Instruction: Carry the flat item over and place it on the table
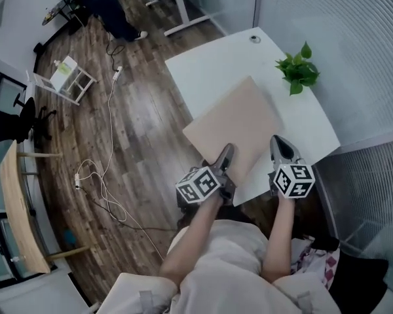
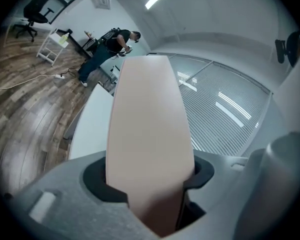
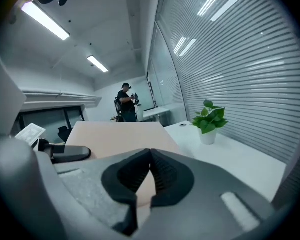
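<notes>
Thin flat board [image 1: 239, 120] - pale beige, matte, smooth, rectangular - sits over the near-left part of the white counter [image 1: 216, 57]. Its near-left side overhangs the counter edge, above the wood-plank floor [image 1: 137, 142]. Can't tell whether the board's underside touches the counter top.

Left claw [image 2: 150, 176]: grey plastic body with black pads, pinching the board at its near edge. The pads press on both faces and the panel runs forward between them. Right claw [image 3: 150, 154]: ribbed black pads drawn together, tips meeting, with a beige strip of the board nipped between them at the corner nearest the counter's right side. Each claw carries a cube with black-and-white square markers.

On the counter's far right stands a small potted plant [image 1: 298, 70] - green leaves, white round pot - well clear of the board. A small round grommet [image 1: 255, 38] is set in the counter's far end.

Right of the counter runs a wall of horizontal slatted blinds [image 3: 240, 59], ribbed and pale. Left of the counter, on the floor, lie a thin white cable [image 1: 105, 175] in loops and a small white open rack [image 1: 65, 78]. A person [image 1: 108, 5] in dark clothes stands beyond the counter's far-left end.
</notes>
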Demonstrator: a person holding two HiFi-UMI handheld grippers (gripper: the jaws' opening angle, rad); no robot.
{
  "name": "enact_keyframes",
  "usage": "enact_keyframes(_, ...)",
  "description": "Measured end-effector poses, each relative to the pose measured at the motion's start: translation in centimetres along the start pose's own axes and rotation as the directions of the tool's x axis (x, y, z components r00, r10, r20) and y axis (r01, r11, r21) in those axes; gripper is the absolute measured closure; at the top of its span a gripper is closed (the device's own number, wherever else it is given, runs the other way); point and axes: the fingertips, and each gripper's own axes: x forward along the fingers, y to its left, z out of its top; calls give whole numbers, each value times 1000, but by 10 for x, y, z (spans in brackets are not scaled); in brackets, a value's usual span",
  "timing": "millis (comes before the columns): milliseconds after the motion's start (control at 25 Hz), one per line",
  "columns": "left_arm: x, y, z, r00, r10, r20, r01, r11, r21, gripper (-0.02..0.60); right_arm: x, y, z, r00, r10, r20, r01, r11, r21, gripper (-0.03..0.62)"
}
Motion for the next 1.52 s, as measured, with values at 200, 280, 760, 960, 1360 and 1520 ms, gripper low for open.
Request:
enact_keyframes(200, 11, 13, -31, 999, 14, -45, -19, 995, -101, 299, 24, 11, -28, 995, 62, -74, -64, 998, -25, 594)
enact_keyframes(280, 15, 21, -39, 999, 6, -50, -14, 985, -173, 299, 32, 15, -28, 993, 72, -92, -77, 995, -59, 594)
enact_keyframes(760, 24, 54, -68, 995, -55, -87, 21, 933, -358, 298, 71, 42, -49, 968, 128, -217, -168, 969, -180, 594)
enact_keyframes(960, 32, 61, -78, 993, -64, -96, 17, 904, -427, 296, 80, 49, -54, 952, 128, -277, -196, 952, -236, 594)
enact_keyframes(1360, 59, 61, -104, 984, -113, -136, 30, 866, -500, 296, 84, 51, -62, 935, 121, -333, -225, 928, -297, 594)
enact_keyframes(1520, 64, 60, -108, 981, -132, -144, 41, 859, -510, 296, 86, 63, -63, 922, 176, -345, -271, 929, -252, 594)
